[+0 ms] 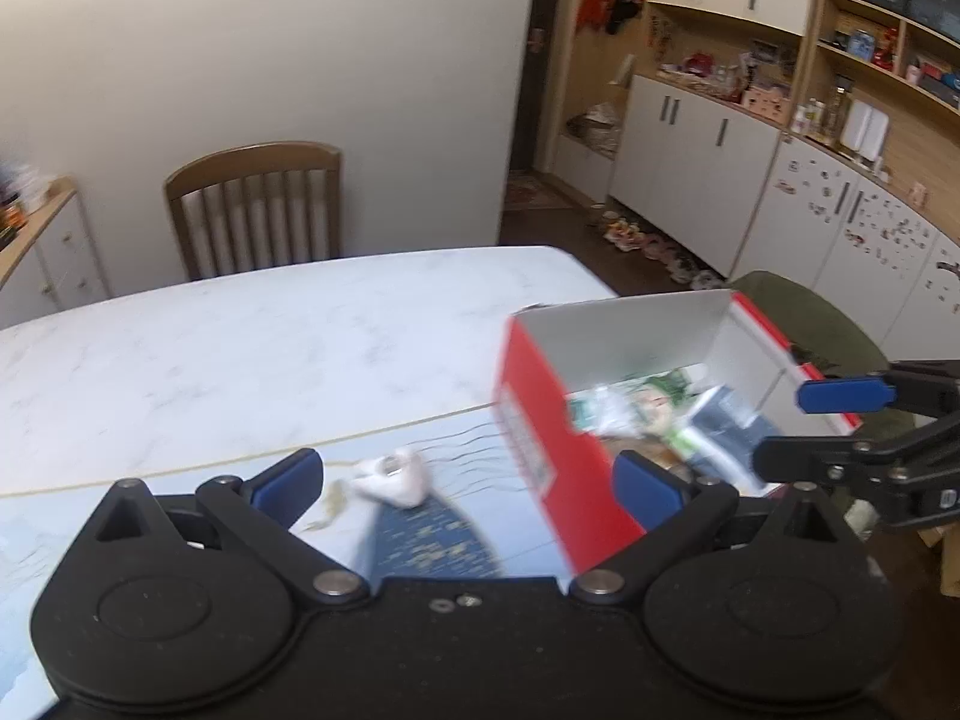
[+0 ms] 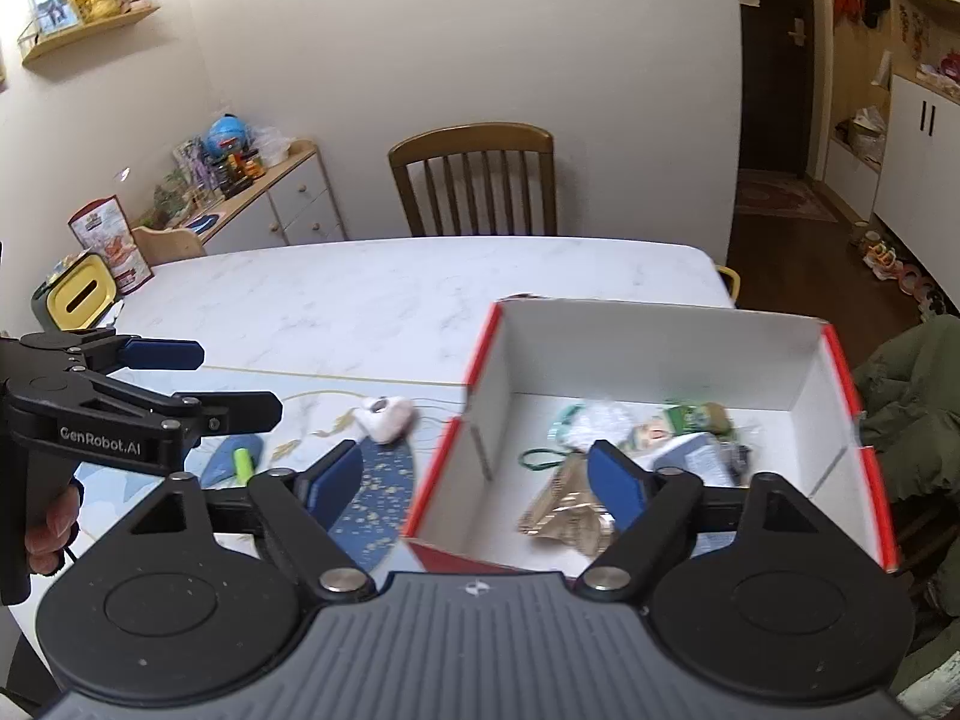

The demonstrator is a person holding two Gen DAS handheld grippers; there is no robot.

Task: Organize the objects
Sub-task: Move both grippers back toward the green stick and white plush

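Marble table (image 2: 372, 294) bears a red box (image 2: 660, 354), wooden chair (image 2: 474, 180) behind; both tongs gape empty.

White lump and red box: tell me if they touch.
Apart. The right wrist view shows bare mat between the white lump and the red box wall.

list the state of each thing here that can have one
left gripper: open, empty
right gripper: open, empty
red box: lidless, part filled with packets
white object: lying on the mat outside the box
green marker: lying on the mat
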